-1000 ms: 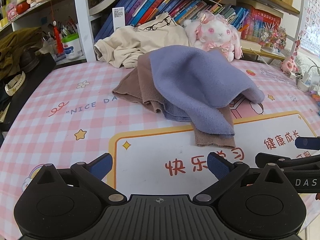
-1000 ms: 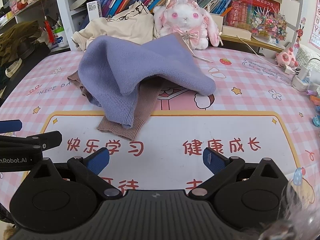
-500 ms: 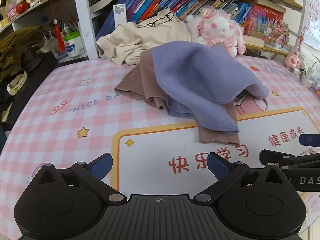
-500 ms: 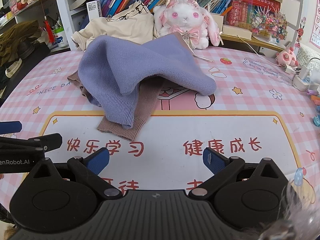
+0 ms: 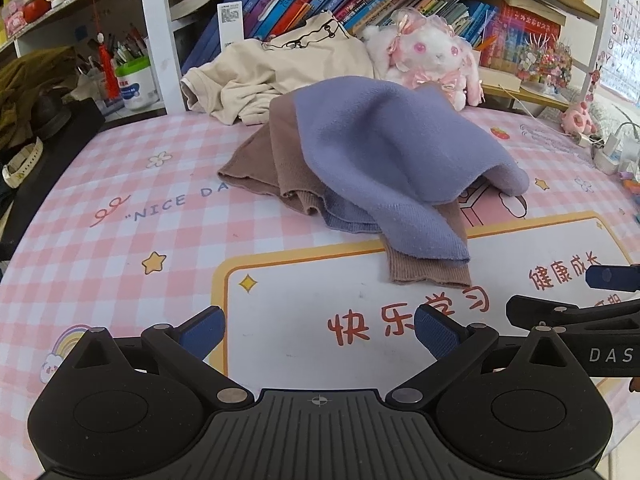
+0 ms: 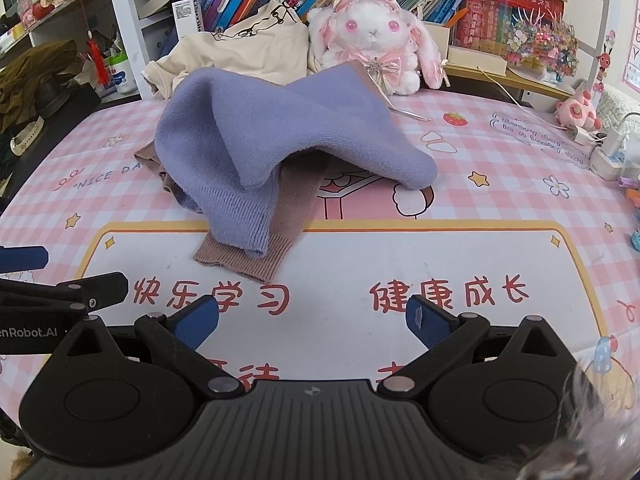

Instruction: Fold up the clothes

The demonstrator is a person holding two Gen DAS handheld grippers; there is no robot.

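Note:
A crumpled purple and brown knit garment (image 5: 384,164) lies in a heap in the middle of the pink checked table mat (image 5: 120,240); it also shows in the right wrist view (image 6: 272,148). A ribbed cuff (image 6: 244,256) points toward me. My left gripper (image 5: 318,330) is open and empty, low over the mat, short of the garment. My right gripper (image 6: 312,320) is open and empty, also short of the cuff. Each gripper shows at the edge of the other's view.
A cream shirt (image 5: 280,68) is piled behind the garment against the bookshelf. A white plush rabbit (image 6: 372,36) sits at the back. A small pink toy (image 6: 576,110) and a charger with cables (image 6: 612,148) lie at the right. Dark clothes (image 5: 36,92) are at the left.
The left wrist view has shifted slightly, so the garment sits a little further right and lower in it. The right gripper has hardly moved. Both grippers stay open.

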